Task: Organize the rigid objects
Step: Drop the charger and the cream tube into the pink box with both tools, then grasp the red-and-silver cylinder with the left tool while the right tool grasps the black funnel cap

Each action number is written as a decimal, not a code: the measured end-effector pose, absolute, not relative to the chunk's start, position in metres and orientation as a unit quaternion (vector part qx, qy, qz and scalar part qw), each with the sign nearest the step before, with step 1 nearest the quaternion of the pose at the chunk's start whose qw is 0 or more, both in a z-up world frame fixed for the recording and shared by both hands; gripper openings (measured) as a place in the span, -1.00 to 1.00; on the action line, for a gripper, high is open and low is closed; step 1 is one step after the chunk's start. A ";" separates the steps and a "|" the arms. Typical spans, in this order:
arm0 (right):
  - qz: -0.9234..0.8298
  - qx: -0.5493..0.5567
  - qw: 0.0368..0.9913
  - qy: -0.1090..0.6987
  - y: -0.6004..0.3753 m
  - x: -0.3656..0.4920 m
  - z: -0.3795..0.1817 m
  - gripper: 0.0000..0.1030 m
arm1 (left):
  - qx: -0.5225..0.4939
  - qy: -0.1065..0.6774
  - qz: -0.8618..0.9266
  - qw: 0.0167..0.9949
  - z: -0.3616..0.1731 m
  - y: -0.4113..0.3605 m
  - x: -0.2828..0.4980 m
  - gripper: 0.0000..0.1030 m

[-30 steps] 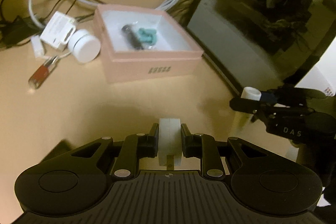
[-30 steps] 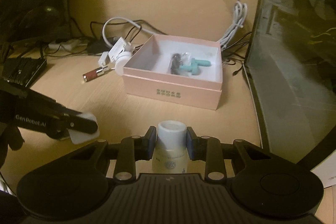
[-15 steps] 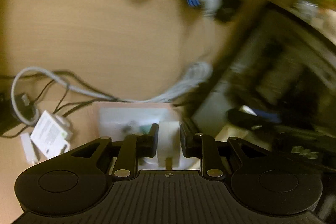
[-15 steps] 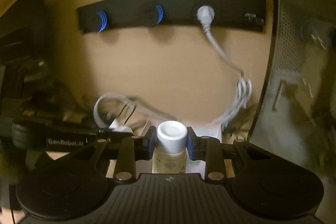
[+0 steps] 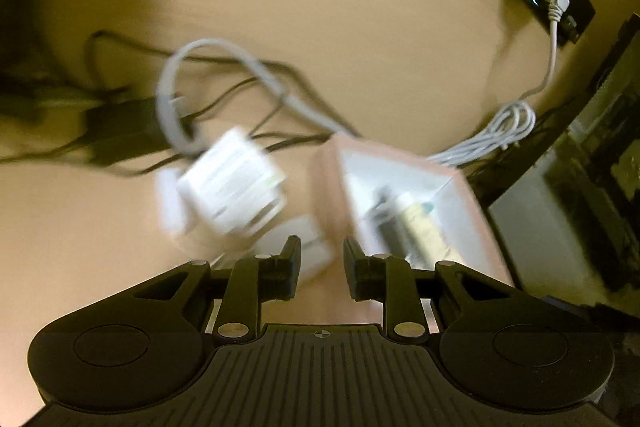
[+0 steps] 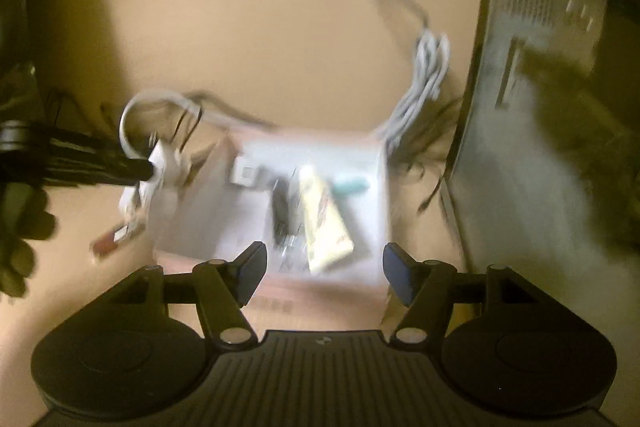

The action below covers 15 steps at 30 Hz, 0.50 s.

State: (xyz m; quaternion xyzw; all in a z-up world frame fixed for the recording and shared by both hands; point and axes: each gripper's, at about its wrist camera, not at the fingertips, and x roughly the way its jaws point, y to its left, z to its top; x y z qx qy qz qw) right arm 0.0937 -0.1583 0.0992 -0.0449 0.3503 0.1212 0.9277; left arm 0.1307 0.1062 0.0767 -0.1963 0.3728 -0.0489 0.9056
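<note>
Both grippers empty, right gripper (image 6: 324, 273) jaws wide over pink box (image 6: 320, 291), left gripper (image 5: 322, 269) jaws slightly apart; approach white adapter (image 5: 234, 183) squarely, avoiding cables

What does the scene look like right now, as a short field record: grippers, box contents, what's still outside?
left hand-held gripper: open, empty, over the box's left edge
right hand-held gripper: wide open, empty, above the box
pink box: open, on the desk
in box: cream bottle lying flat, small white block, dark item, teal piece
outside box, left: white adapter, round white jar, reddish tube
image quality: motion-blurred, fine detail unclear
</note>
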 end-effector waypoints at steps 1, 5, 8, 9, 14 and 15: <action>0.127 -0.047 0.925 0.355 -0.157 0.091 0.093 0.26 | -0.194 0.369 -0.039 0.908 0.073 0.113 0.116 -0.50; 0.148 -0.062 0.920 0.359 -0.145 0.077 0.076 0.34 | -0.157 0.364 -0.012 0.918 0.070 0.135 0.082 -0.50; 0.159 -0.073 0.919 0.354 -0.133 0.060 0.070 0.41 | -0.119 0.376 -0.025 0.919 0.067 0.146 0.070 -0.50; 0.164 -0.082 0.917 0.353 -0.127 0.055 0.067 0.43 | -0.103 0.381 -0.023 0.919 0.066 0.148 0.068 -0.50; 0.193 -0.147 0.912 0.331 -0.096 0.034 0.063 0.44 | -0.058 0.391 -0.019 0.919 0.060 0.146 0.070 -0.50; 0.199 -0.153 0.912 0.325 -0.088 0.033 0.065 0.44 | -0.058 0.392 -0.024 0.918 0.059 0.144 0.075 -0.50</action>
